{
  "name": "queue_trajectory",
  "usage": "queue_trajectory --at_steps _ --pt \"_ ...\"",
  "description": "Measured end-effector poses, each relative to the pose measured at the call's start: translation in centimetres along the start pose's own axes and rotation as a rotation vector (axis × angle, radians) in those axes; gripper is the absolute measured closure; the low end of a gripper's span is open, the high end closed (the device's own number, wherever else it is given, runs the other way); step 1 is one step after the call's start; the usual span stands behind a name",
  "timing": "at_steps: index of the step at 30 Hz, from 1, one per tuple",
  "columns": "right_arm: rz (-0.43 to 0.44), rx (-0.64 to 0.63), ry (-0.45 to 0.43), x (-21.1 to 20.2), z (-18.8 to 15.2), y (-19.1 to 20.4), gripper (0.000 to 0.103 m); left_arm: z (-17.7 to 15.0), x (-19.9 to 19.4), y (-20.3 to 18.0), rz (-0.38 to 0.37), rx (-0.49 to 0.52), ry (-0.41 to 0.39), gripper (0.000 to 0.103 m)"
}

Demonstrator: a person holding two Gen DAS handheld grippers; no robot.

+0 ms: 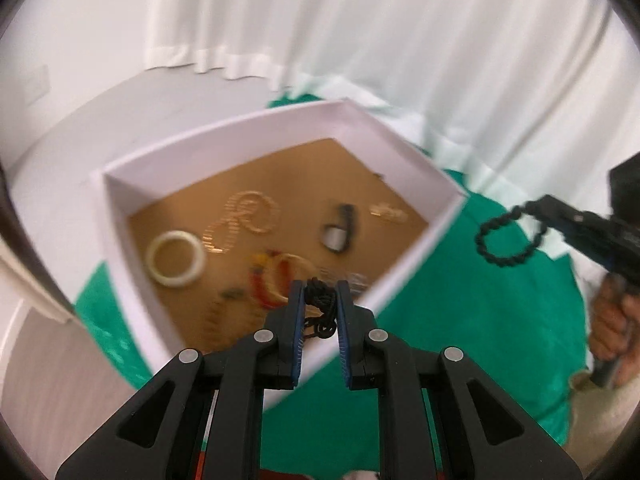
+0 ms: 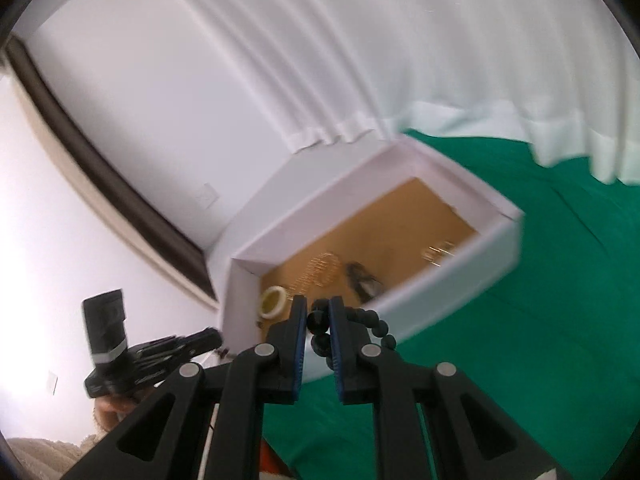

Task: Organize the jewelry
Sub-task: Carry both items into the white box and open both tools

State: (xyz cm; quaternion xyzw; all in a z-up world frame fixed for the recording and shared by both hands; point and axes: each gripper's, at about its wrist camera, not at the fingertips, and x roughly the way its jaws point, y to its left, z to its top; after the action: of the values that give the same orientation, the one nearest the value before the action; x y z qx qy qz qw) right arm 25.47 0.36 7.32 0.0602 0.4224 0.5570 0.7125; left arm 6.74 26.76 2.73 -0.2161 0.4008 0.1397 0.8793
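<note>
Jewelry spread over the brown floor of a white box (image 1: 280,128), resting on green cloth (image 1: 460,320). Inside, seen from the left wrist view: cream bangle (image 1: 176,264) at 9 o'clock, gold chain (image 1: 244,220) looped just beyond it toward 11, red and yellow bangles (image 1: 276,280) near the centre at 6, a dark piece (image 1: 340,228) toward 2, a small gold piece (image 1: 388,212) further out at 3. All blurred, details hard to make out.

Left gripper (image 1: 320,304) clamped on a black cord piece (image 1: 320,298), pinched between the blue-edged pads, with a dark chain bit dangling below; held above the near rim of the box.

Right gripper (image 2: 318,320) closed on a black bead bracelet (image 2: 368,320), one bead squeezed between the pads, the remaining beads curving off toward 4 o'clock. From the left wrist view, same bracelet (image 1: 508,236) hanging as an open loop from the right gripper (image 1: 536,208) at 3 o'clock, clear of the box and above the cloth, with a hand (image 1: 612,328) wrapped round the handle below.

From the right wrist view, left gripper (image 2: 208,338) at 8 o'clock, beside the box's near corner.

White curtain (image 1: 360,20) behind, at 12 o'clock.
</note>
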Motion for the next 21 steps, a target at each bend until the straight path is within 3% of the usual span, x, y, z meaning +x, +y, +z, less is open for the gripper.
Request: queue_trajectory --at_steps 5,13,16,17,19,20,21 --pt "0.024 -0.038 0.059 5.6 1.3 2.7 0.091 0.7 3.5 3.2 0.075 -0.032 0.061 0.090" --pt "-0.149 -0.172 0.192 15.1 0.6 3.5 0.091 -1.8 8.1 4.8 0.100 -0.059 0.177 0.090" --pt "-0.173 -0.202 0.262 18.1 -0.5 3.3 0.091 -2.0 9.3 4.8 0.119 -0.041 0.200 0.088" --pt "-0.184 -0.208 0.284 18.9 -1.0 3.4 0.088 -1.9 9.4 4.6 0.136 -0.034 0.199 0.086" --pt "-0.211 -0.221 0.294 19.6 -1.8 3.8 0.088 -2.1 9.1 4.4 0.172 -0.019 0.182 0.072" --pt "-0.213 -0.228 0.293 19.7 -2.0 4.1 0.079 -2.1 8.8 4.2 0.173 -0.015 0.170 0.063" --pt "-0.216 -0.237 0.290 19.6 -2.1 4.4 0.062 -2.1 8.2 4.1 0.185 -0.013 0.149 0.050"
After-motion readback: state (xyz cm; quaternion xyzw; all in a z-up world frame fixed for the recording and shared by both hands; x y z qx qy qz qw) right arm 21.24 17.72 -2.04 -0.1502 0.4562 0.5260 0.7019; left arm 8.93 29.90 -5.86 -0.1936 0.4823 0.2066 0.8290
